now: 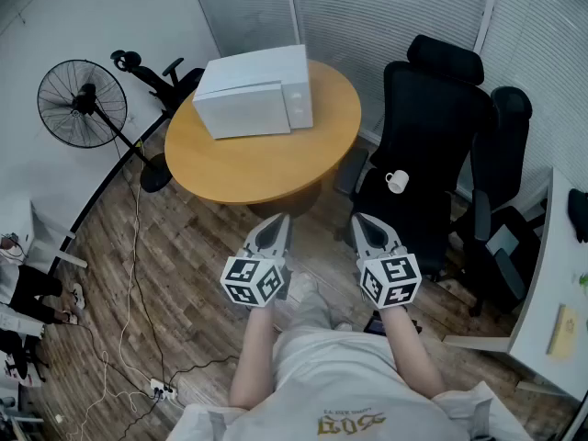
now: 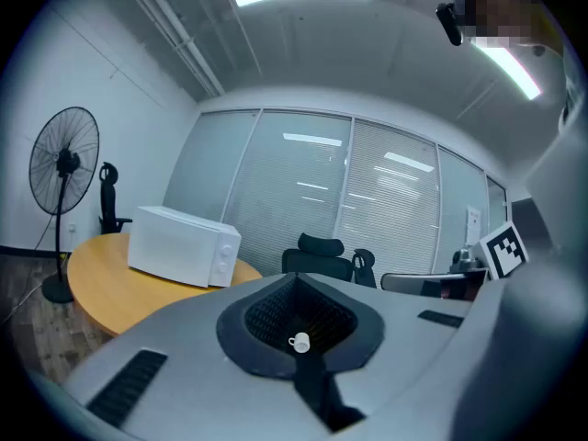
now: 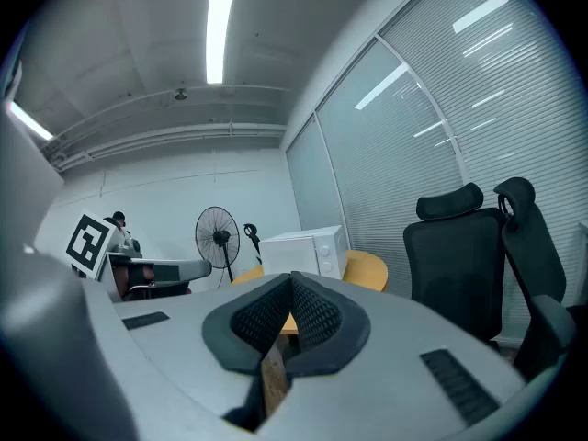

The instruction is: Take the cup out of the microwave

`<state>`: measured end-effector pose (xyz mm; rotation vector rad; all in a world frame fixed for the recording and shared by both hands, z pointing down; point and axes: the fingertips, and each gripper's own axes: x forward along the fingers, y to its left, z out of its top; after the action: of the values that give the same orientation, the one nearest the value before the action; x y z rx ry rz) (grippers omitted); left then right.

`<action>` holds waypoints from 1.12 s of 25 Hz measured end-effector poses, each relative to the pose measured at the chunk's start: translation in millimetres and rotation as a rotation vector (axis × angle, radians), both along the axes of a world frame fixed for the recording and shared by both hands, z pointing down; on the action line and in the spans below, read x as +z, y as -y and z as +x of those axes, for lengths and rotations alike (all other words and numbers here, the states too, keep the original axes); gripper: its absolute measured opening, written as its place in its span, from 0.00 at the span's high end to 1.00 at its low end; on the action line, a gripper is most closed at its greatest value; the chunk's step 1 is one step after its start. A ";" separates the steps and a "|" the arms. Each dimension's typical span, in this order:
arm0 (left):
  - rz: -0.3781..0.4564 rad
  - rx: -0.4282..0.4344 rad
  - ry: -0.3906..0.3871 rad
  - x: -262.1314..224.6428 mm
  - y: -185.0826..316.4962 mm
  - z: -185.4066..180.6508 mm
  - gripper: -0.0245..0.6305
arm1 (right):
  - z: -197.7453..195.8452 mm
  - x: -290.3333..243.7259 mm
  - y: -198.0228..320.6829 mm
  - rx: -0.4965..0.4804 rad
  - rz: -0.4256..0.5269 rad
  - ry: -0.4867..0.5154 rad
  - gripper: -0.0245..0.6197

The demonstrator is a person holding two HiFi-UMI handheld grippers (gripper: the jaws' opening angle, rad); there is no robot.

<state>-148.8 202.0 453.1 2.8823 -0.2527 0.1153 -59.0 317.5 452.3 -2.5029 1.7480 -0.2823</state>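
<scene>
A white microwave (image 1: 253,93) stands with its door closed on the round wooden table (image 1: 266,159). A small white cup (image 1: 397,181) sits on the seat of a black office chair (image 1: 424,131), right of the table. Both grippers are held side by side in front of the person, short of the table and pointing towards it. The left gripper (image 1: 280,220) is shut and empty; the right gripper (image 1: 360,220) is shut and empty too. The left gripper view shows the microwave (image 2: 182,245) at left and the cup (image 2: 300,342) far off, just past the closed left gripper (image 2: 296,278). In the right gripper view, the microwave (image 3: 308,251) stands beyond the closed right gripper (image 3: 291,278).
A standing fan (image 1: 83,104) is left of the table, with cables (image 1: 138,274) trailing over the wood floor. A second black chair (image 1: 501,163) and a white desk edge (image 1: 542,301) are at the right. Blinds (image 1: 395,7) cover the glass wall behind the table.
</scene>
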 end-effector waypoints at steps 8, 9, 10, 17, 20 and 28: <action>0.045 0.044 0.005 -3.9 -11.9 11.8 0.94 | 1.2 3.7 -5.0 0.002 -0.005 0.008 0.95; 0.032 0.049 -0.007 -4.2 -12.4 12.3 0.94 | 3.1 4.3 -4.8 0.001 -0.006 0.008 0.95; 0.015 0.049 -0.020 -4.1 -12.0 12.1 0.94 | 4.5 5.0 -4.5 -0.002 -0.005 0.009 0.95; -0.029 -0.083 -0.077 -2.8 20.5 0.1 0.94 | 10.3 6.9 14.3 -0.068 0.015 -0.004 0.94; -0.081 -0.132 -0.078 4.9 41.8 1.8 0.71 | 19.4 10.2 29.6 -0.077 0.015 0.012 0.81; -0.119 -0.155 -0.043 26.8 108.8 46.1 0.58 | 67.5 29.0 92.2 -0.066 -0.020 0.045 0.70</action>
<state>-102.7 93.2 479.9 2.7320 -0.4444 0.0394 8.5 225.3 481.4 -2.4356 1.8211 -0.3589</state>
